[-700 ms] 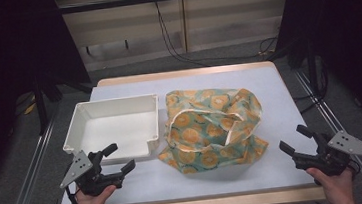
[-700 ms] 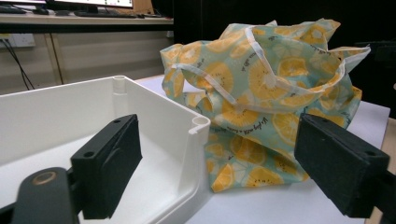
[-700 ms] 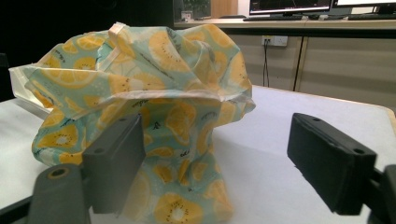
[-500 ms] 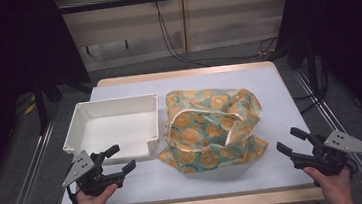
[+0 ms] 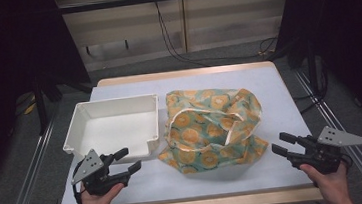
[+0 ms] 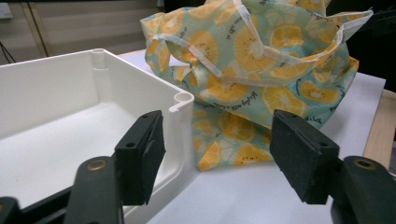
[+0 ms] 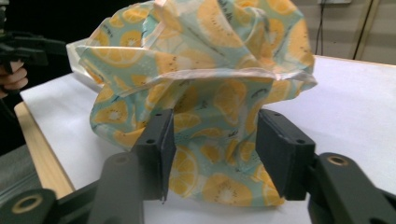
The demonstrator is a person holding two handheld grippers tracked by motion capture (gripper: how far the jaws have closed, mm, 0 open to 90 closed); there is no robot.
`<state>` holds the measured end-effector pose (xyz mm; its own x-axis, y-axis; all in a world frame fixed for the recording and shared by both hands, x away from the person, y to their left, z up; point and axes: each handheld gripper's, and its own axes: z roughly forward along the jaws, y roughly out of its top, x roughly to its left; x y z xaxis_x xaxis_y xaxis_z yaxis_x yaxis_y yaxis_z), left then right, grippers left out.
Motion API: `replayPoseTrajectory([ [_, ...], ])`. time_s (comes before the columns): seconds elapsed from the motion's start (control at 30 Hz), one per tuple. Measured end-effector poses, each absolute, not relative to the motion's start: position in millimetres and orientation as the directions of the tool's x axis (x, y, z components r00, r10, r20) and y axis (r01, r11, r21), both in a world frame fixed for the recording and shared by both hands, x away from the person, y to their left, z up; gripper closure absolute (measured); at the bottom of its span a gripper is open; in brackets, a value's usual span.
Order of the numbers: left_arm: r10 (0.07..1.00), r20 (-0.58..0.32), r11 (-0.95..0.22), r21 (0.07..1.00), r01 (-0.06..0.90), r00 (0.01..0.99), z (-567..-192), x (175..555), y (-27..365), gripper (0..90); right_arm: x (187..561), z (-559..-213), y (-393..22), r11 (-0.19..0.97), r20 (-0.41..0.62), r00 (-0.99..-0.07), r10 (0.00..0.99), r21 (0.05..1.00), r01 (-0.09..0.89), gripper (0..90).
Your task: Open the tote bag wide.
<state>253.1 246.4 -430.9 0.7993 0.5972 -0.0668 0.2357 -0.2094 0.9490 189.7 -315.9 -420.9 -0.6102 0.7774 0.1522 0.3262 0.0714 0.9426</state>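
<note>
A crumpled teal cloth bag (image 5: 211, 124) printed with orange slices lies in the middle of the table. An empty white plastic tray (image 5: 113, 101) stands just left of it. My left gripper (image 5: 128, 160) rests near the front left and is open, at the tray's front right corner. In the left gripper view the tray's corner (image 6: 182, 98) and the bag (image 6: 261, 56) lie beyond the open left gripper (image 6: 217, 140). My right gripper (image 5: 278, 143) is open at the front right and points at the bag's right edge. The bag (image 7: 210, 60) looms just ahead of the right gripper (image 7: 215, 144). Nothing is between either pair of jaws.
A white sheet (image 5: 278, 87) covers the wooden table, with bare sheet along the front and right. Metal rails (image 5: 337, 127) run along both sides. Cables (image 5: 173, 42) hang behind the table. The other hand with its gripper (image 7: 28, 46) is at the far left of the right gripper view.
Both grippers have crept slightly inward toward the bag, the right one leftward and the left one rightward. The bag and tray have not moved.
</note>
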Motion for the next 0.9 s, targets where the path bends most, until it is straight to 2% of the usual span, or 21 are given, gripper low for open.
replayPoseTrajectory([
  [0.17,0.564,-0.044,-0.232,0.95,0.209,0.825,-420,254,239,43.8,194,-406,-309,0.107,0.138,-0.643,0.754,0.939,0.327,54.5],
  [0.27,0.537,-0.059,-0.213,0.956,0.202,0.842,-413,254,231,45.7,196,-399,-305,0.12,0.126,-0.653,0.747,0.941,0.317,55.4],
  [0.4,0.501,-0.04,-0.246,0.951,0.187,0.865,-404,262,216,48.8,203,-387,-295,0.145,0.114,-0.684,0.72,0.94,0.31,55.8],
  [0.63,0.435,-0.075,-0.235,0.953,0.194,0.897,-393,284,196,46.0,221,-374,-279,0.181,0.103,-0.716,0.691,0.934,0.309,52.8],
  [0.9,0.413,-0.06,-0.299,0.934,0.198,0.909,-383,302,171,44.4,233,-367,-277,0.188,0.104,-0.729,0.676,0.933,0.307,49.3],
])
